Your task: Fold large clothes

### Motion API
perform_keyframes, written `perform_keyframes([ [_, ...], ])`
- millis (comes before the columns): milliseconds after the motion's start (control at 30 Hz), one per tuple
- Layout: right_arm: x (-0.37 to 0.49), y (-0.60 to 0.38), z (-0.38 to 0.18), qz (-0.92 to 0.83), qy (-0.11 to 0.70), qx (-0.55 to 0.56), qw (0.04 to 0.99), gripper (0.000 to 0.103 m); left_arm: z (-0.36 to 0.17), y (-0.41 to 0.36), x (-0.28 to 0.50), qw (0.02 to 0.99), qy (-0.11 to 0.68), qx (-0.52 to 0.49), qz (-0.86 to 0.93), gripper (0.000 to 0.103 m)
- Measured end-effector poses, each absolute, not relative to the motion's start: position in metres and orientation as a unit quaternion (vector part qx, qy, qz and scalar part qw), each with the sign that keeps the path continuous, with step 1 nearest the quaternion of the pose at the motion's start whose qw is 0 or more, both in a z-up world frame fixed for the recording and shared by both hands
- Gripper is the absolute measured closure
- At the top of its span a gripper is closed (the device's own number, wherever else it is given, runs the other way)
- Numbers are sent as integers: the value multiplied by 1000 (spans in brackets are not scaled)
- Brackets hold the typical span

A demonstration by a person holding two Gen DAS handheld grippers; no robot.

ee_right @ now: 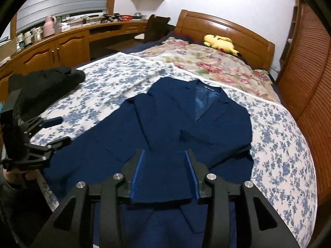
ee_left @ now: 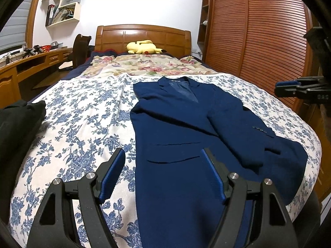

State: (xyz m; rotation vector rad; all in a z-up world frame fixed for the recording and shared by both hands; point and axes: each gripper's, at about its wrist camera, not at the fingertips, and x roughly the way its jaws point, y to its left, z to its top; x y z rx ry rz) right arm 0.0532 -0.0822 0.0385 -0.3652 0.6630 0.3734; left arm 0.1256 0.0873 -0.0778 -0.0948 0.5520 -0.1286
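Navy blazer (ee_right: pixel 186 122) spread flat on floral bedsheet (ee_right: pixel 279 144), collar toward headboard (sleeve folded across front). Black garment (ee_right: pixel 47 80) heaped near left edge. Left gripper (ee_left: pixel 163 171) wide open, empty; right gripper (ee_right: pixel 165 173) parted, hem between pads, unpinched.

1. Both views have even indoor light from overhead; no hard shadows on the blue-and-white floral bedsheet (ee_left: pixel 82 124).
2. The plain white wall (ee_left: pixel 144 4) is overexposed in the left wrist view and greyer in the right.
3. The dark navy suit jacket (ee_right: pixel 186 119) reads nearly flat, folds barely visible.
4. There is strong fisheye bending: the slatted brown wooden wardrobe doors (ee_left: pixel 258 41) bow at 2 o'clock, and the corners have black vignette.
5. The right wrist view is slightly soft and smeared; the left is sharper.
6. The black clothing heap (ee_right: pixel 47 80) at 9 o'clock is crushed to solid black.
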Motion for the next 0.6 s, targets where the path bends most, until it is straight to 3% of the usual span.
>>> perform_keyframes([
  [200, 71, -87, 9, 154, 349, -172, 908, 49, -78, 87, 125, 959, 272, -46, -64, 28],
  [600, 104, -90, -51, 139, 422, -125, 887, 48, -80, 89, 124, 959, 274, -45, -63, 28],
])
